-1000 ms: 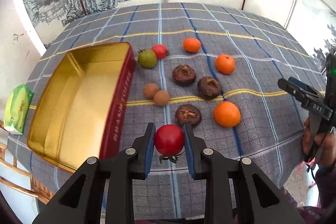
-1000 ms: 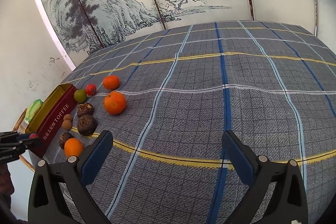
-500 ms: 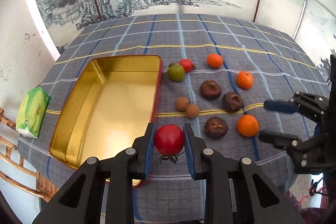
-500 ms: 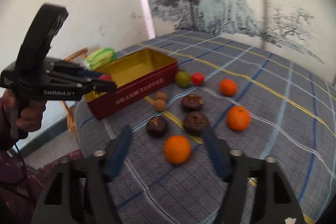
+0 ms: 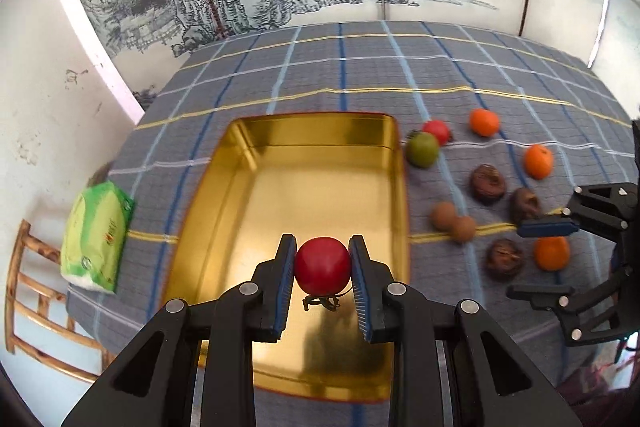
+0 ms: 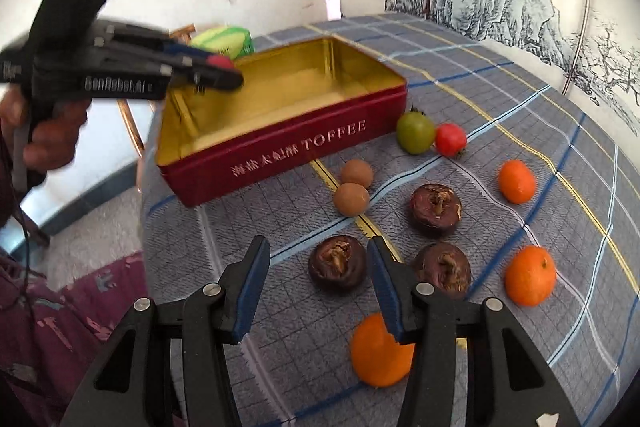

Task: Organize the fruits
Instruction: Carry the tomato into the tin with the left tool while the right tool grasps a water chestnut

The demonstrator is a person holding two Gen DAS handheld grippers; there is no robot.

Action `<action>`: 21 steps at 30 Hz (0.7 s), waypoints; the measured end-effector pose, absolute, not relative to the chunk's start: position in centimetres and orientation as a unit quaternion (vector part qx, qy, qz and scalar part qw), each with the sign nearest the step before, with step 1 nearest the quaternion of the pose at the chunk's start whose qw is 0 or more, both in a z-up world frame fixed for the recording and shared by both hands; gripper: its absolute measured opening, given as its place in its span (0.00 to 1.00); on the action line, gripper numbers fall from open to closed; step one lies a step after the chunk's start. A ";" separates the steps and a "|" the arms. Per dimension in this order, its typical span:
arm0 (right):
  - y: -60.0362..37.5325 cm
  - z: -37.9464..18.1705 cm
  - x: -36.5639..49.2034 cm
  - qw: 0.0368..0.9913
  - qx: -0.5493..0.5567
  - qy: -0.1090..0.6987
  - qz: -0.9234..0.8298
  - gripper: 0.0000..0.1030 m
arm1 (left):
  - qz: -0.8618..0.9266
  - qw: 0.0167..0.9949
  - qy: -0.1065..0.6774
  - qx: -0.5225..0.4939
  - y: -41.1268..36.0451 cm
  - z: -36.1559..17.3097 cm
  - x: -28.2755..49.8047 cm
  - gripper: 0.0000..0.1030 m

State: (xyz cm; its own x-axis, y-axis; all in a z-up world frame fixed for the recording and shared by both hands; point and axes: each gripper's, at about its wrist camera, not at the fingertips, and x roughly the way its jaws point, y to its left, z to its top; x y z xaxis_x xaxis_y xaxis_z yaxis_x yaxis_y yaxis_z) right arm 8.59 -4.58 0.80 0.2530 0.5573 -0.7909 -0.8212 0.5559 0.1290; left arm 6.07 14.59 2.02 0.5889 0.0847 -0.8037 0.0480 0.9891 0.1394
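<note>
A counter (image 5: 360, 75) is covered by a grey woven cloth crossed with blue, white and yellow lines. A rectangular metal tin (image 5: 304, 195), gold and glossy inside, dark red outside and lettered "TOFFEE" (image 6: 336, 143), is seen empty near the counter's edge. A soft green plastic packet (image 5: 96, 239) lies beside the tin, on the side away from the fruit.

The left gripper (image 5: 322, 269) is held above the tin's near end, its blue ribbed pads pressed on both sides of a smooth round red tomato (image 5: 322, 264) with a dried stalk hanging below. The right gripper (image 6: 318, 277) is part open with nothing clamped; a dark brown wrinkled fruit (image 6: 338, 263) is seen between its fingers on the cloth.

On the cloth beside the tin lie 3 matte orange tangerines, the nearest (image 6: 380, 351) just below the right gripper's fingertip, 2 more wrinkled brown fruits (image 6: 436, 209), a glossy green tomato (image 6: 415, 133) touching a small red tomato (image 6: 450, 139), and 2 small tan round fruits (image 6: 352, 199) touching each other.
</note>
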 end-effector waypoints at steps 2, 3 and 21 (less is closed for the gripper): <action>-4.4 0.4 8.8 0.771 -0.161 0.427 0.443 0.46 | 0.013 0.887 0.455 0.078 15.2 1.9 7.0 0.27; -4.2 0.1 8.9 0.770 -0.168 0.431 0.440 0.46 | 0.015 0.887 0.455 0.080 15.6 1.8 7.5 0.27; -3.7 -1.6 9.6 0.765 -0.178 0.466 0.406 0.33 | 0.036 0.872 0.472 0.123 17.6 -0.7 15.0 0.27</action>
